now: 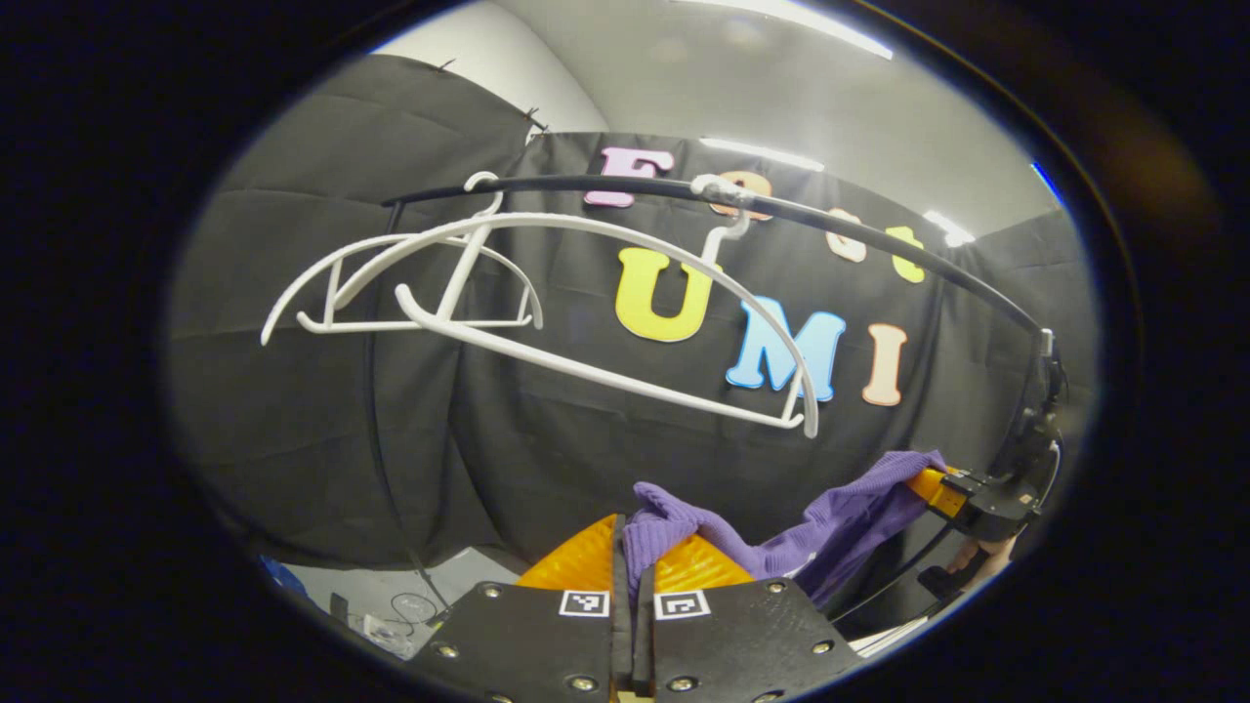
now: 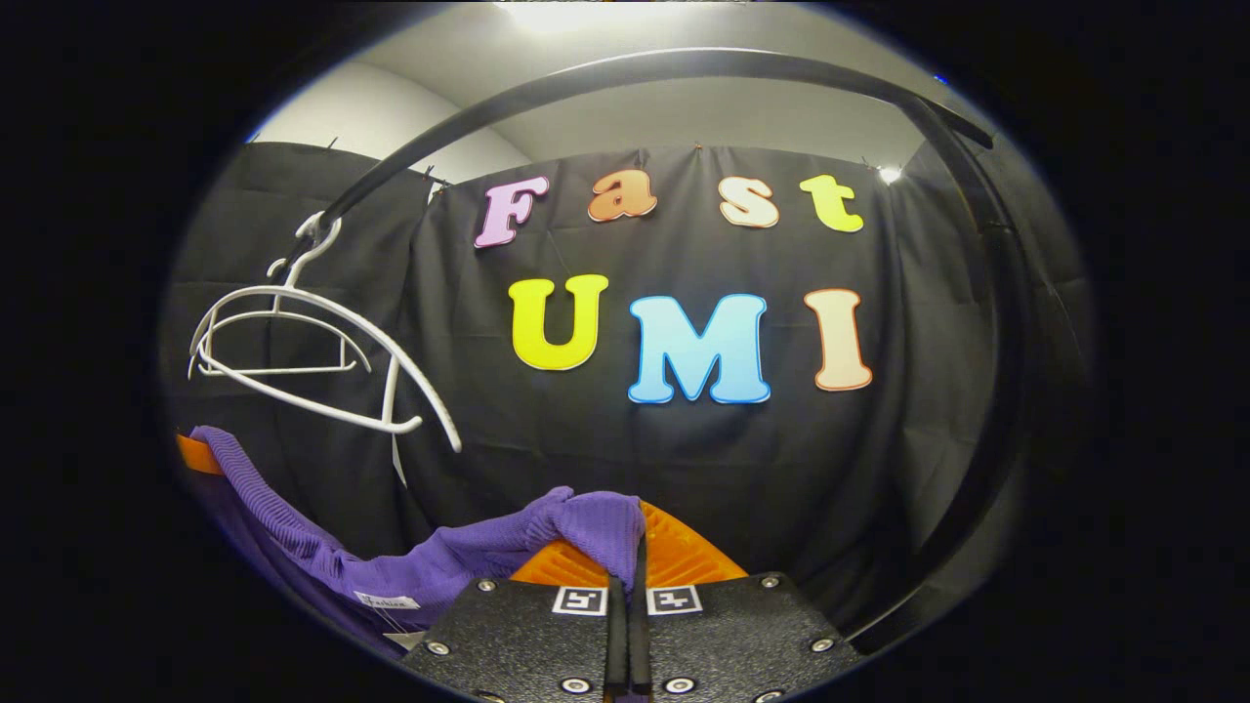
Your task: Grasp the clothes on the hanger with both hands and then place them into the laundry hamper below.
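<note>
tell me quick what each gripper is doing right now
Left gripper: closed on the purple garment.
Right gripper: closed on the same purple garment, at its other end.

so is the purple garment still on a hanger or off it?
Off. The purple garment is stretched between the left gripper and right gripper, both shut on it, below the bare white hangers on the rail.

A black rail (image 1: 879, 229) is arching across the booth in front of the cloth wall, and it is carrying two white hangers. The nearer hanger (image 1: 625, 322) is hanging tilted from its hook on the rail, bare. The farther hanger (image 1: 410, 293) is hanging just beside it, overlapping it. In the right gripper view the rail (image 2: 684, 63) is curving overhead, both hangers (image 2: 312, 361) hanging at its left end.
</note>
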`<state>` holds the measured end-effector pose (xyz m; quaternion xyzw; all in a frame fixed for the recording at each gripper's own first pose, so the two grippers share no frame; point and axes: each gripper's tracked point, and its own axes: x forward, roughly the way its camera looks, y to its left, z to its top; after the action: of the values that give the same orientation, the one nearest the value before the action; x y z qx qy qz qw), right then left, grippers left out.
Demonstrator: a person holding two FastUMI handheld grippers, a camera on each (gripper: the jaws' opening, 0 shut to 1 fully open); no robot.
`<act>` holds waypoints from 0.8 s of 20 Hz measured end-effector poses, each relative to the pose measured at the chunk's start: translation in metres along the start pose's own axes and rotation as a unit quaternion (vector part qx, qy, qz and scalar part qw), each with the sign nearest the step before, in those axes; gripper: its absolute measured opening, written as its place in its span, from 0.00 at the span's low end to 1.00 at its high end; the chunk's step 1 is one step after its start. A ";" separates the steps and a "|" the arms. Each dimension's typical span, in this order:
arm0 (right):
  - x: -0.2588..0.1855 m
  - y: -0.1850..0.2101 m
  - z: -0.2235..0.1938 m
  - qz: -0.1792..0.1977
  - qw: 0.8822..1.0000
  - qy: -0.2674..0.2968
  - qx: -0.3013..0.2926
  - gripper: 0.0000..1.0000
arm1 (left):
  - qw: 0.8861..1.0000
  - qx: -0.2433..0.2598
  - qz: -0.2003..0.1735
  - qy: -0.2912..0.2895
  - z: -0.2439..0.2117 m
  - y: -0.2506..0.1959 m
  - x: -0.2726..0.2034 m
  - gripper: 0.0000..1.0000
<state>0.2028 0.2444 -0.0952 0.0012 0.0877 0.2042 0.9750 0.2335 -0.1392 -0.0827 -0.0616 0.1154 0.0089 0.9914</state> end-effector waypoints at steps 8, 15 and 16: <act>-0.082 0.030 -0.007 -0.060 0.998 0.024 0.019 0.01 | 0.997 0.026 -0.069 -0.006 0.000 0.021 -0.042 0.02; -0.176 0.083 -0.020 -0.120 0.991 0.042 0.048 0.00 | 0.987 0.043 -0.154 0.005 -0.017 0.057 -0.099 0.01; -0.187 0.092 -0.026 -0.123 0.990 0.050 0.053 0.00 | 0.986 0.047 -0.161 0.012 -0.024 0.062 -0.104 0.01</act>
<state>-0.0073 0.2532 -0.0857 0.0321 0.1462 0.0771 0.9857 0.1250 -0.0806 -0.0891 -0.0327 0.1158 -0.1570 0.9802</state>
